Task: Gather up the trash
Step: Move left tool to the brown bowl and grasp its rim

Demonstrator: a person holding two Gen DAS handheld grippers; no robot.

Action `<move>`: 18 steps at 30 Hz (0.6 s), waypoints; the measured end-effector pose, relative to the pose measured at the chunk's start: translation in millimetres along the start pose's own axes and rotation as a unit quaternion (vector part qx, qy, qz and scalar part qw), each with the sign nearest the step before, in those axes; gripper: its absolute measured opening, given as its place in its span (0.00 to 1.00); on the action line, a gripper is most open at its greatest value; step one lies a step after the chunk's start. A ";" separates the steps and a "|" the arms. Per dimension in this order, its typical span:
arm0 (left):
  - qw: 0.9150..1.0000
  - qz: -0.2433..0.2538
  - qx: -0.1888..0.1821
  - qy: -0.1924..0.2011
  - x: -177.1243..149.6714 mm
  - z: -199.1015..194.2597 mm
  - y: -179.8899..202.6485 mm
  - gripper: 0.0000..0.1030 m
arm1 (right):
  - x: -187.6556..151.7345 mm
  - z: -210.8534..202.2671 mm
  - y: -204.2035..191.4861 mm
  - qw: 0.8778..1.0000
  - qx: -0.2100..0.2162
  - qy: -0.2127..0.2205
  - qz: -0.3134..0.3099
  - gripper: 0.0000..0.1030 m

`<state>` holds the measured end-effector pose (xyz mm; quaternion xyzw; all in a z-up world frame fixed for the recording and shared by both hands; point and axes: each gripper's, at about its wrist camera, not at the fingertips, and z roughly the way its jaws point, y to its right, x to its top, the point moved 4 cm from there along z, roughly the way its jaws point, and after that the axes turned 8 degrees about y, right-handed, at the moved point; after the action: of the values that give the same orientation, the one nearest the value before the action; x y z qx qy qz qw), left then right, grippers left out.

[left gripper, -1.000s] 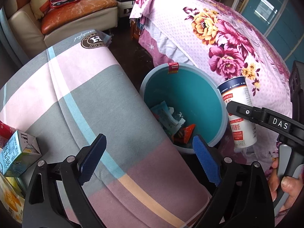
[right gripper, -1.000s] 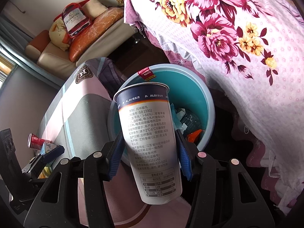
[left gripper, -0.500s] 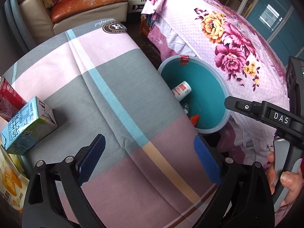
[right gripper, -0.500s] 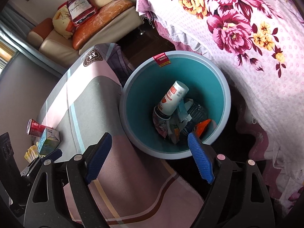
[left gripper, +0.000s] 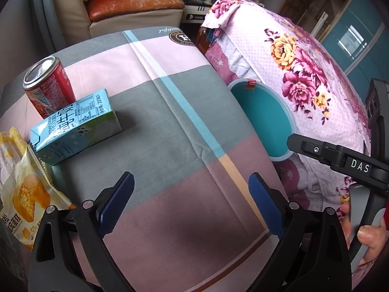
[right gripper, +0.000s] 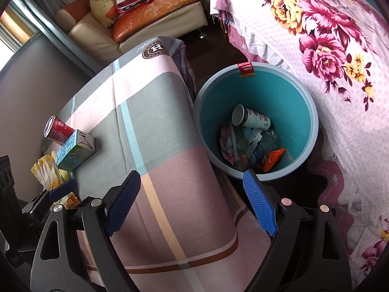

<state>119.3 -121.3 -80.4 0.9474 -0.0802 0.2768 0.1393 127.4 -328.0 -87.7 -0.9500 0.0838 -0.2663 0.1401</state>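
Note:
A teal bin (right gripper: 279,92) stands on the floor between the table and the bed. In it lies a white paper cup (right gripper: 252,119) on wrappers and a plastic bottle. My right gripper (right gripper: 192,180) hovers over the table edge beside the bin, its jaws opening with nothing between them. My left gripper (left gripper: 190,182) is open and empty above the plaid tablecloth (left gripper: 182,121). To its left stand a red can (left gripper: 48,85), a blue-green milk carton (left gripper: 75,126) lying on its side, and a yellow cake wrapper (left gripper: 26,194). The bin (left gripper: 262,116) shows at the right.
A bed with a pink floral cover (right gripper: 328,48) crowds the bin's far side. A cream sofa with an orange cushion (right gripper: 155,2) stands behind the table. A hand holds the right gripper's handle (left gripper: 364,233) at the lower right of the left wrist view.
The right gripper opened and let go of the white cup, which now lies in the bin. Both grippers moved from above the bin toward the table; the can and carton came nearer.

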 end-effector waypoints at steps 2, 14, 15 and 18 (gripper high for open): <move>1.000 -0.010 0.003 0.005 -3.9 -8.7 -11.5 0.92 | -3.2 -0.3 -12.1 1.000 0.004 -0.003 -0.012 0.80; 0.996 -0.075 0.034 0.042 -28.5 -66.4 -93.8 0.93 | -33.1 7.2 -91.7 0.996 0.028 -0.033 -0.083 0.80; 0.995 -0.082 0.036 0.046 -30.5 -71.4 -101.7 0.93 | -35.5 8.5 -98.2 0.995 0.031 -0.036 -0.088 0.80; 0.992 -0.105 0.047 0.057 -37.4 -85.1 -126.0 0.94 | -42.6 13.1 -117.0 0.993 0.039 -0.043 -0.106 0.80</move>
<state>74.2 27.2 -59.8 0.9386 0.0410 0.3180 0.1275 108.3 -204.3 -82.6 -0.9578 -0.0337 -0.2416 0.1520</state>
